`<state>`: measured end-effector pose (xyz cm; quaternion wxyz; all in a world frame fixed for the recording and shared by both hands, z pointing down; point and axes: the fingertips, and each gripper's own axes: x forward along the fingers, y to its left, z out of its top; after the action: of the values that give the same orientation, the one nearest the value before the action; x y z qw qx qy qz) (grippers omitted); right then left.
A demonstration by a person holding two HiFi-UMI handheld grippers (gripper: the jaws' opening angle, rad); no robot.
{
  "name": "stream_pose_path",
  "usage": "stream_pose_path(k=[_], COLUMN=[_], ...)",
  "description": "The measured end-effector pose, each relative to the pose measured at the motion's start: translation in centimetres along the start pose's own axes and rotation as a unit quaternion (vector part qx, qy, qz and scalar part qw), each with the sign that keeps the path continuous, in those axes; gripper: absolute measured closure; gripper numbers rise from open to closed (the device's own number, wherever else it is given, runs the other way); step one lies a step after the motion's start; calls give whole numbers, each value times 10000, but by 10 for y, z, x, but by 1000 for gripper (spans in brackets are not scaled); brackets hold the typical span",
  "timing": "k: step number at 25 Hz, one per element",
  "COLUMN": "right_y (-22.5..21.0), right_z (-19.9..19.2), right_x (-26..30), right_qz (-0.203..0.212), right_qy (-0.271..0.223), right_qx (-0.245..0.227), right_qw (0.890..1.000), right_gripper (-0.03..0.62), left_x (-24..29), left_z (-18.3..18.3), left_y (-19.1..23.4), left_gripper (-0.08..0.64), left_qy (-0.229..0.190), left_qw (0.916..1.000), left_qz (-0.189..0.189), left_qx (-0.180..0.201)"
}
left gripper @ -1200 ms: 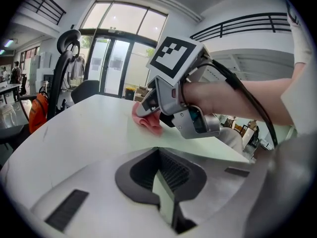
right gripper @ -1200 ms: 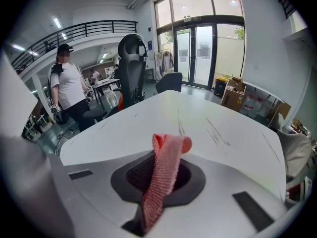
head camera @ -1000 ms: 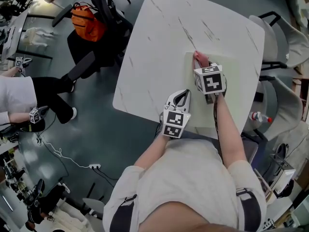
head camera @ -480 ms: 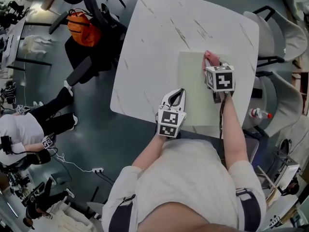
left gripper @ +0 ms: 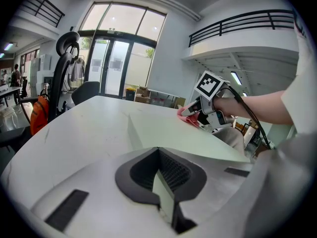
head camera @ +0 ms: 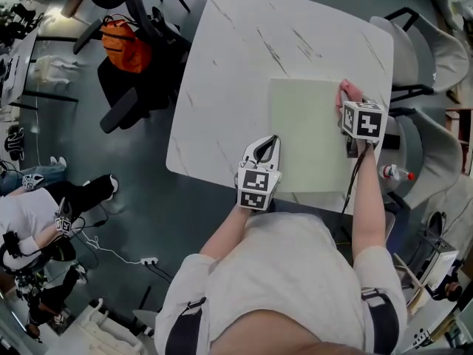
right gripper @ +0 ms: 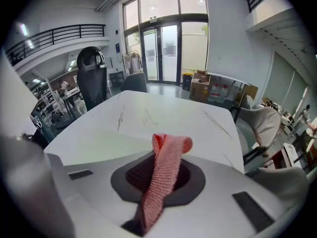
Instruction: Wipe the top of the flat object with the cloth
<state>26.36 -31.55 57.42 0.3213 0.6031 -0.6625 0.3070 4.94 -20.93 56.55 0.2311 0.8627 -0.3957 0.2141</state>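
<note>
A pale green flat mat (head camera: pixel 307 135) lies on the white marble table (head camera: pixel 236 65), toward its near right side. My right gripper (head camera: pixel 353 103) is shut on a pink cloth (head camera: pixel 347 91), which it holds down at the mat's far right edge. In the right gripper view the cloth (right gripper: pixel 166 167) stands folded between the jaws of that gripper (right gripper: pixel 161 157), with the mat (right gripper: pixel 109 140) to the left. My left gripper (head camera: pixel 270 145) rests shut at the table's near edge, just left of the mat, and holds nothing. The left gripper view shows the cloth (left gripper: pixel 190 117) across the mat (left gripper: pixel 168 133).
White chairs (head camera: pixel 417 58) stand close along the table's right side, with a bottle (head camera: pixel 393 176) below them. A black office chair (head camera: pixel 137 95) and an orange bag (head camera: pixel 126 43) are off the table's left. A person (head camera: pixel 29 213) is on the floor at far left.
My right gripper has carried the cloth rightward along the mat's far edge, from its left corner to its right edge. The left gripper has stayed in place.
</note>
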Motion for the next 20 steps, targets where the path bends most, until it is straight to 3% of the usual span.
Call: stream_pose_path(k=[5, 20], right_y=[-15, -7], right_z=[-5, -31], right_x=[-5, -27], right_qz=[-106, 30], right_qy=[-30, -120], right_qx=[79, 92], right_qw=[9999, 9999], right_gripper=[558, 558], left_x=[-1, -2], left_z=[-1, -1], left_y=[0, 2], left_gripper=[545, 546], left_qy=[-11, -57], left_qw=[10000, 9999], left_qz=[45, 95], left_qx=[2, -60])
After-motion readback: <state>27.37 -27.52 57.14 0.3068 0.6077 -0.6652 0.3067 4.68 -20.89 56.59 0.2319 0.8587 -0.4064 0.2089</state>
